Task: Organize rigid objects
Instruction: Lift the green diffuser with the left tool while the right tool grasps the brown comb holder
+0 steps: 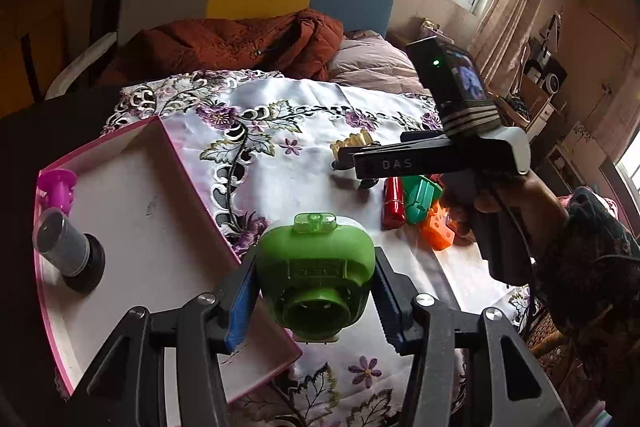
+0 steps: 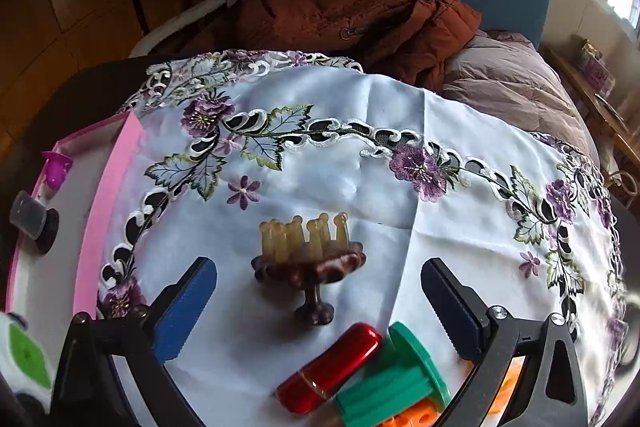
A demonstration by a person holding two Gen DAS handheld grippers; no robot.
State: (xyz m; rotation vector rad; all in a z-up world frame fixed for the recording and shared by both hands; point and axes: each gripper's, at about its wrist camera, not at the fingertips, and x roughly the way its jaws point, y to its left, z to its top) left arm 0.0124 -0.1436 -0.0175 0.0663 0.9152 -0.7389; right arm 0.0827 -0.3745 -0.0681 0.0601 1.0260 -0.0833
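My left gripper (image 1: 314, 301) is shut on a green apple-shaped plastic object (image 1: 316, 269), held above the right edge of a pink-rimmed white tray (image 1: 160, 211). The tray holds a purple piece (image 1: 59, 190) and a grey cylinder on a black base (image 1: 66, 247). My right gripper (image 2: 320, 301) is open and empty, hovering over a brown stand with yellowish pegs (image 2: 310, 251). A red capsule (image 2: 330, 367), a green spool (image 2: 404, 375) and an orange piece (image 2: 416, 417) lie just below it. The right gripper also shows in the left wrist view (image 1: 352, 157).
A white tablecloth (image 2: 360, 155) with purple flower embroidery covers the round table. A rust-coloured jacket (image 2: 360, 23) and a grey pillow (image 2: 508, 83) lie behind it, before a grey, yellow and blue headboard. Shelves stand at the far right.
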